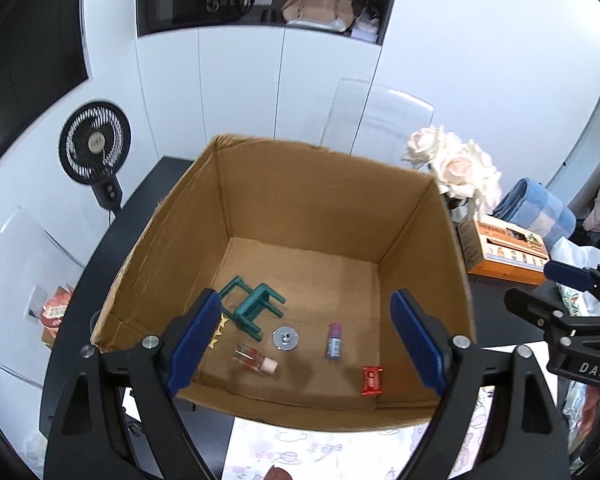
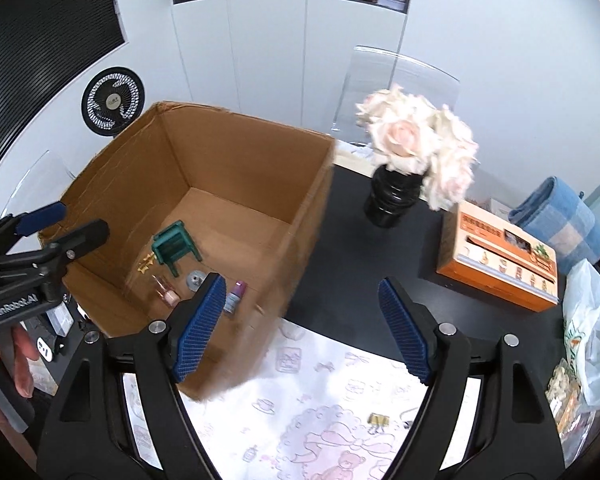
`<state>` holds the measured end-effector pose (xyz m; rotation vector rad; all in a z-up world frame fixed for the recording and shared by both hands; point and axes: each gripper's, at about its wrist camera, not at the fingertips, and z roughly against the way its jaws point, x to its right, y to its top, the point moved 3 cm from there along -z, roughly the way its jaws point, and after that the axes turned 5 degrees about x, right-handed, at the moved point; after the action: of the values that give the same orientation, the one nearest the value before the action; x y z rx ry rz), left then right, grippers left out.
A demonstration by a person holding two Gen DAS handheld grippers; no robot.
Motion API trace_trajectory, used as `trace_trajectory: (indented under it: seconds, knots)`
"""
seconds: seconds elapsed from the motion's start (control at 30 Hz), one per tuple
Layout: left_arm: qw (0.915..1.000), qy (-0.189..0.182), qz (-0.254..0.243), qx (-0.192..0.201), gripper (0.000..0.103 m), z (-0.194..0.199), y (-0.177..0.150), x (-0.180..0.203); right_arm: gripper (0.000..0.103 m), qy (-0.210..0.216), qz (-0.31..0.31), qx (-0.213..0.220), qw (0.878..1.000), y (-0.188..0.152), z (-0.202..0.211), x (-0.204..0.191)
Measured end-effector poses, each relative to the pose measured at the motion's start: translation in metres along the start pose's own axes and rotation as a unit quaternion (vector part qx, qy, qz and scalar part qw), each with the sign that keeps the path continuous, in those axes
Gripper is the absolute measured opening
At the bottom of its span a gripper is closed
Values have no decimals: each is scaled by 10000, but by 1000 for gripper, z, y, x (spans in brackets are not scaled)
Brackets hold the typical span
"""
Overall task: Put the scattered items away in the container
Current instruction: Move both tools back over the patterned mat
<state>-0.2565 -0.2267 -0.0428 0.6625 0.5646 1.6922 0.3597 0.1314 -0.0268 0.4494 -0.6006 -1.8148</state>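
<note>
Cardboard box (image 1: 300,216) sits straight ahead of the left gripper (image 1: 308,340), its open top filling the gap between the spread jaws, which hold nothing. On its floor lie a small green stool (image 1: 252,304) tipped on its side, some little gold pieces (image 1: 216,336) close by the left jaw's pad, a small glass bottle (image 1: 256,358) with a cork-coloured cap, a round metal disc (image 1: 285,337), a small purple bottle (image 1: 333,341) and a red wrapped sweet (image 1: 372,381) nearer the right jaw's pad. All rest apart from one another, none stacked.

From the right gripper (image 2: 302,328), the box stands off past the left jaw, while between and below its jaws — also wide open and empty — lies a printed paper mat (image 2: 320,420). A gold binder clip (image 2: 378,420) rests on that mat, low between the jaws, and looks to be the item left outside.

The risks, as I judge them: the clip is flat and small, so the pads could close on the paper with it and drag the mat — or skid the clip away. The box's near corner (image 2: 260,352) is just beside the left jaw, so a swing toward the opening could knock the wall and shift the box. A black vase (image 2: 392,200) of pale roses (image 2: 416,148) stands beyond the right jaw, top-heavy by the look of it, with an orange carton (image 2: 500,264) further right; a wide reach could clip either. The left gripper hovering over the box could also collide with the right one at the opening.
</note>
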Motion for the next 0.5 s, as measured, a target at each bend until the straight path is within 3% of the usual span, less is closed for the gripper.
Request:
trace_trajectory:
  seconds: [0.5]
  knots:
    - [9952, -817, -546, 32, 85, 18, -45, 125, 81, -275, -764, 102, 9966, -82, 49, 108]
